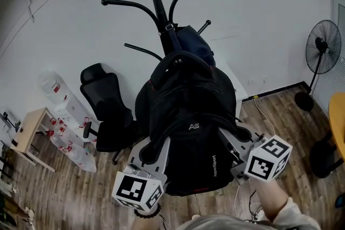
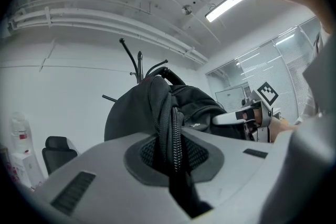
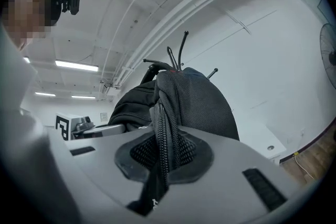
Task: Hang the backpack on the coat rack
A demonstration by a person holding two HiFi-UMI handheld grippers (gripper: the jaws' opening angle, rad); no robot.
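A black backpack (image 1: 191, 126) hangs in the air between my two grippers, held up in front of the black coat rack (image 1: 157, 2). My left gripper (image 1: 153, 151) is shut on the backpack's left side fabric and zipper seam (image 2: 170, 128). On the other side my right gripper (image 1: 234, 143) is shut on the bag's right edge (image 3: 165, 128). The bag's top handle (image 1: 183, 59) sits just below the rack's curved hooks. A dark blue bag (image 1: 195, 43) hangs on the rack behind it. In the gripper views the rack's hooks (image 2: 131, 60) (image 3: 178, 52) rise behind the bag.
A black office chair (image 1: 108, 110) stands left of the rack. Clear water jugs (image 1: 67, 132) and a small wooden table (image 1: 27, 132) are at far left. A floor fan (image 1: 321, 56) stands at right, with a cable (image 1: 264, 113) along the wooden floor by the white wall.
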